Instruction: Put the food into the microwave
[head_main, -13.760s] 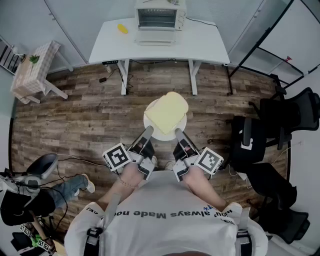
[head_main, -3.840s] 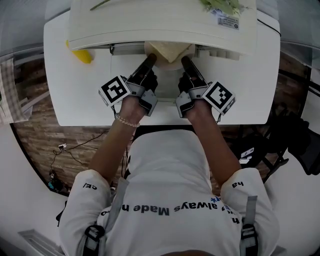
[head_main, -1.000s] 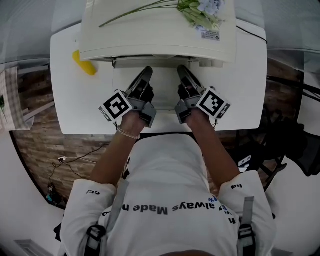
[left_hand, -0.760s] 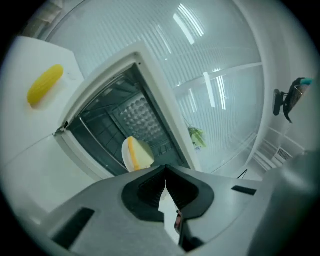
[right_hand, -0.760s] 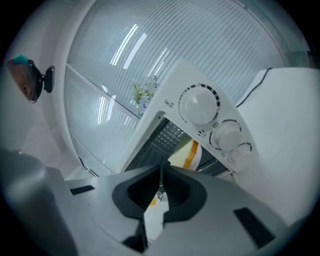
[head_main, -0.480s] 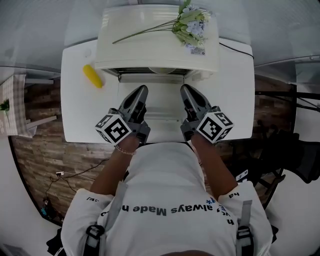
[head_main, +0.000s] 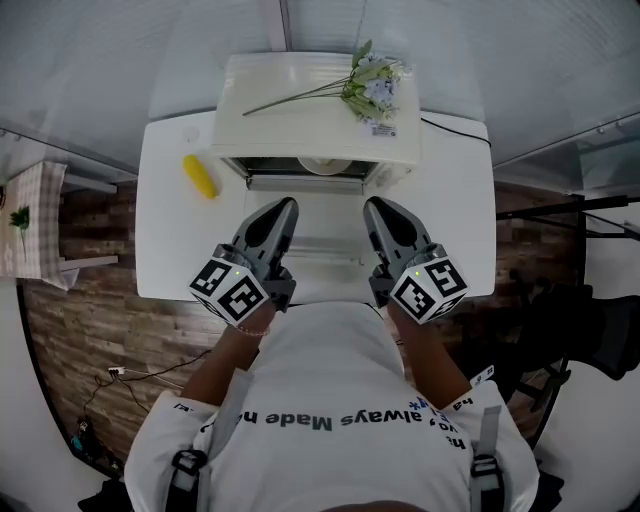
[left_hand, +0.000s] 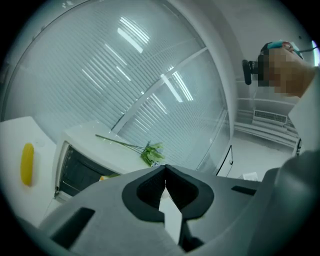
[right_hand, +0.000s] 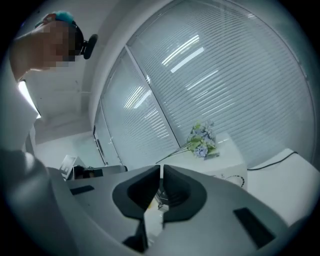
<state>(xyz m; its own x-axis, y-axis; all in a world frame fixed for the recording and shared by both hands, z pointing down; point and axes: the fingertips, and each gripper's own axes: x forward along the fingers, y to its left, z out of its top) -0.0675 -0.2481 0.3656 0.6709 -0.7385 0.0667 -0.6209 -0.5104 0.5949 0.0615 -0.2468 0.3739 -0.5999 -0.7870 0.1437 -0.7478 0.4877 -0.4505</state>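
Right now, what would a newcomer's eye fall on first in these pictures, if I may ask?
The left gripper and right gripper, with their black-and-white marker cubes, hover side by side over the white table, jaws together and empty. Beyond them stands the cream microwave, flowers lying on top and a plate of food showing in its opening. A yellow object lies on the table to its left.

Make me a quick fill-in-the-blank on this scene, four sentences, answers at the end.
The flowers lie on ____ of the microwave.
The plate sits ____ the microwave.
The yellow item lies on the table, on the microwave's ____ in the head view.
The left gripper and right gripper both have their jaws ____, holding nothing.
Missing words: top; inside; left; shut.
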